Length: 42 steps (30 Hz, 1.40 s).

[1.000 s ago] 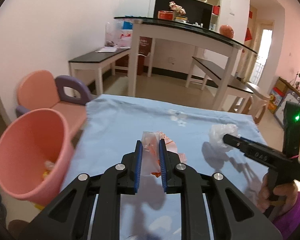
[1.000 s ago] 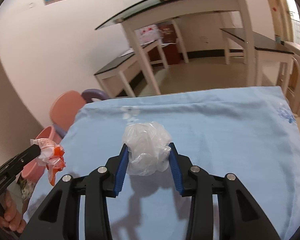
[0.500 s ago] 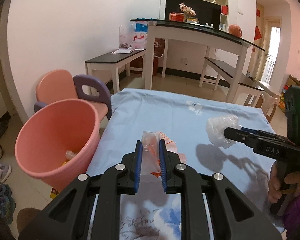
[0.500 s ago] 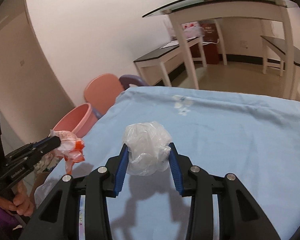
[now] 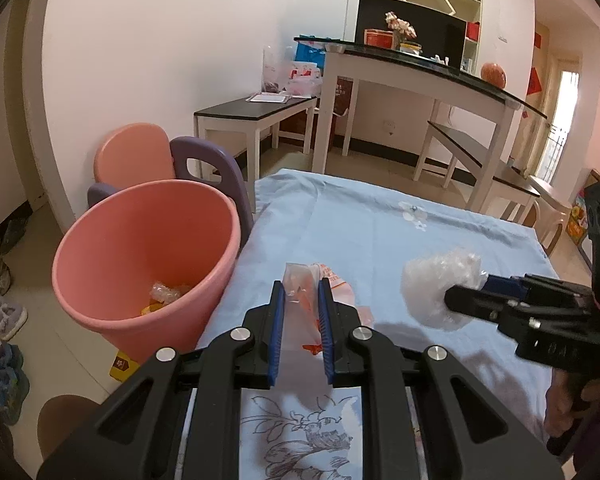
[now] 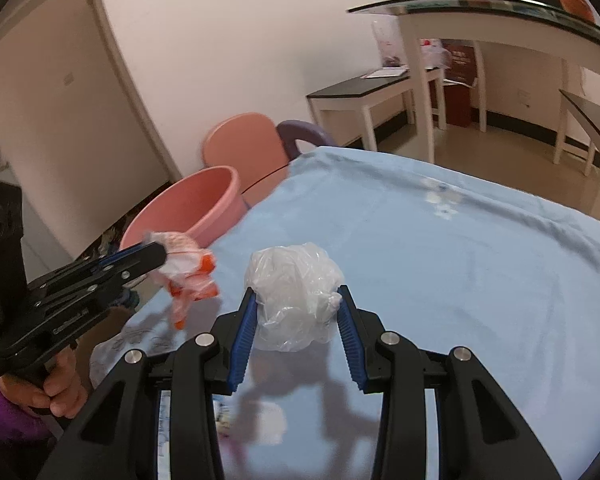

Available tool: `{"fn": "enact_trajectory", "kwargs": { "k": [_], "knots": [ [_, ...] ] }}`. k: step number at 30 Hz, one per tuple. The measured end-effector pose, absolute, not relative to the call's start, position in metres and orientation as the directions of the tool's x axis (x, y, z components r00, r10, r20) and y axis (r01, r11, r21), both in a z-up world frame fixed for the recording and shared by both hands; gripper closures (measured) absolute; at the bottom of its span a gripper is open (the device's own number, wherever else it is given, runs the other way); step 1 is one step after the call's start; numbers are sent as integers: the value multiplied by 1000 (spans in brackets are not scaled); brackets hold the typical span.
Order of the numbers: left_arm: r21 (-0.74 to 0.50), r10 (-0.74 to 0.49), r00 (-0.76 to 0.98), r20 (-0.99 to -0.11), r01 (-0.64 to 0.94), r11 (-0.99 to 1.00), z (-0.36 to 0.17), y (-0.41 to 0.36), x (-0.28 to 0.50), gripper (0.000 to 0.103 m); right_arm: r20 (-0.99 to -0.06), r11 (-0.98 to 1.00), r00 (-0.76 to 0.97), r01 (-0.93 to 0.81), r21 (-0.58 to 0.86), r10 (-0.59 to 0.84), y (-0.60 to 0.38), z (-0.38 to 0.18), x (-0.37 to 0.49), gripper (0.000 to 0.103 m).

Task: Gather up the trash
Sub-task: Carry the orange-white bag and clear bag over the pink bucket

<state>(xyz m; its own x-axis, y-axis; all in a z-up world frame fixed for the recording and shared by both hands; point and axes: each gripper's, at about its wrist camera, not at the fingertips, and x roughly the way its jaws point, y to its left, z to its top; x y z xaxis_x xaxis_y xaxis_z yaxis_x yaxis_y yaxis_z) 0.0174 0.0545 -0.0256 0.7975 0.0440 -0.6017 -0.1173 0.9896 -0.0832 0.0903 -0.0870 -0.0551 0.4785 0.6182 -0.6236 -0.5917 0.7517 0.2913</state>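
My left gripper [image 5: 301, 286] is shut on an orange-and-white plastic wrapper [image 5: 306, 312], held above the left part of the blue-clothed table [image 5: 372, 232]. It also shows in the right wrist view [image 6: 160, 254] with the wrapper [image 6: 188, 272]. My right gripper [image 6: 296, 292] is shut on a crumpled clear plastic bag [image 6: 296, 292], held above the cloth; the bag also shows in the left wrist view [image 5: 440, 288]. A pink bin [image 5: 140, 264] stands on the floor left of the table with some trash inside.
A pink and purple child's chair [image 5: 172, 160] stands behind the bin. Shoes [image 5: 4, 308] lie on the floor at the left. A dining table with benches [image 5: 420, 92] stands at the back. A printed sheet [image 5: 296, 432] lies on the near cloth.
Both grippers have swung left with their trash; the pink bin has come closer and more central in both views. Neither grip has changed.
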Motion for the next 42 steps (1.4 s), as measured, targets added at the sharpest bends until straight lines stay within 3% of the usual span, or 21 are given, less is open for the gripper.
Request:
{"fn": "enact_trajectory", "kwargs": {
  "k": [26,42],
  "knots": [
    [-134,181,850,-494,-281,950,6,133,-1,87,-601,681,440,-687,254,667,44,-34,95,64],
    [-173,274,806,-525,-416,893,-14,202,6,87,-589,684,449,-682,259,672,102,-33,116,63]
  ]
}}
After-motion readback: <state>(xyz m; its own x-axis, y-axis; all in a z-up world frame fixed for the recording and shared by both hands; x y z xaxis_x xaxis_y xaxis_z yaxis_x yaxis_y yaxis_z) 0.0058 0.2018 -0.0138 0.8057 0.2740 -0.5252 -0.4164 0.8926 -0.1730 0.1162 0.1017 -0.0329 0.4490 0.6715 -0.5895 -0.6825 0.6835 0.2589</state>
